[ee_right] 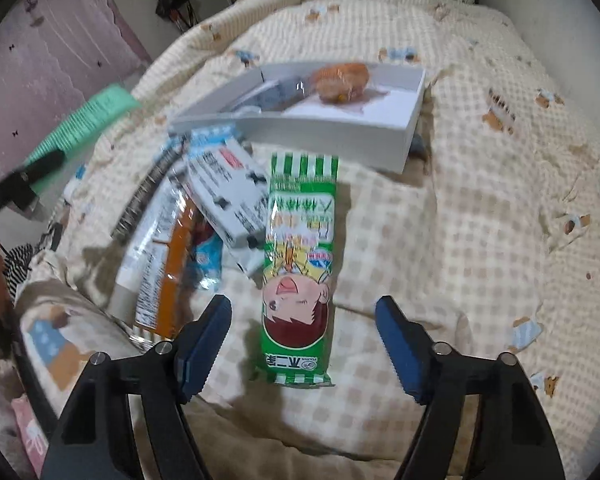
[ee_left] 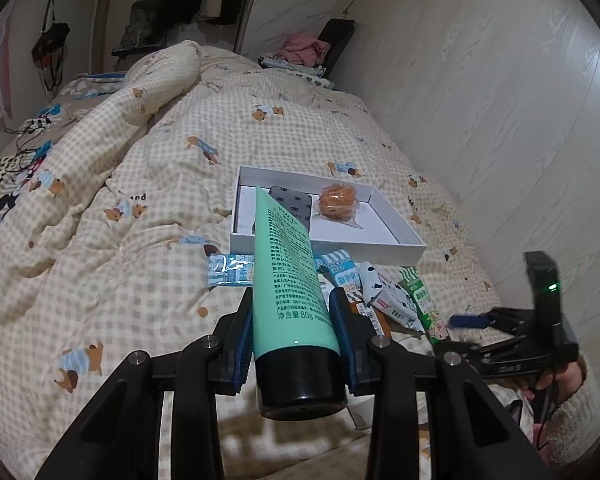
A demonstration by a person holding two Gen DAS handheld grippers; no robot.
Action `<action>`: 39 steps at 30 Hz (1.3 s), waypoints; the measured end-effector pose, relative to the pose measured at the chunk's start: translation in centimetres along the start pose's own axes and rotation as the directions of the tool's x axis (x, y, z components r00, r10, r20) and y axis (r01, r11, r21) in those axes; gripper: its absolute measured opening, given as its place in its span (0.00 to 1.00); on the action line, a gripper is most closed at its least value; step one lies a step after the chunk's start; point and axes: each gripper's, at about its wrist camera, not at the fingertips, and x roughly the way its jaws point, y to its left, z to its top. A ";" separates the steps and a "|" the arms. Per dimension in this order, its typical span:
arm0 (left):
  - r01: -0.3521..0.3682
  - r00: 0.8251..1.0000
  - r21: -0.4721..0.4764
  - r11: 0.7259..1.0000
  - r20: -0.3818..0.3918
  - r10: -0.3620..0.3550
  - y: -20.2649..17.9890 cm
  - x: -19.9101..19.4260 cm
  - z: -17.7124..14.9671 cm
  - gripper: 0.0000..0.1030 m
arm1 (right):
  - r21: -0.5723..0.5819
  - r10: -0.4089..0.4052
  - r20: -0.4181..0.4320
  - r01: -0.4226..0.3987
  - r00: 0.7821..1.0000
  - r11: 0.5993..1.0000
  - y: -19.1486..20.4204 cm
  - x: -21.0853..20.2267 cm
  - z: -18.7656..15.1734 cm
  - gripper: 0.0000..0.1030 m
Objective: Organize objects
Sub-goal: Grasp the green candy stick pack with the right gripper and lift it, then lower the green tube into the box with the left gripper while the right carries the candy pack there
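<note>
My left gripper (ee_left: 292, 320) is shut on a mint-green tube with a black cap (ee_left: 288, 280), held above the bed and pointing toward a shallow white box (ee_left: 380, 246). The box holds a wrapped orange bun (ee_left: 336, 202) and a grey patterned pack (ee_left: 290, 204). My right gripper (ee_right: 304, 340) is open, its jaws on either side of the lower end of a green striped snack packet (ee_right: 300, 264) lying on the quilt. The tube also shows in the right wrist view (ee_right: 88, 120), as do the box (ee_right: 340, 136) and the bun (ee_right: 342, 80).
A pile of snack packets lies in front of the box: a blue-white pack (ee_left: 230, 270), a white patterned packet (ee_right: 228, 196), an orange-edged packet (ee_right: 164, 264). The checked bear quilt (ee_left: 140, 240) covers the bed. A wall (ee_left: 500, 120) runs along the right.
</note>
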 end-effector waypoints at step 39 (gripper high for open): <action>0.214 0.956 -0.090 0.973 0.225 -0.189 2.8 12.5 9.6 0.37 | 0.101 0.047 0.433 -0.100 0.900 0.990 -1.7 -1.1 13.6 0.30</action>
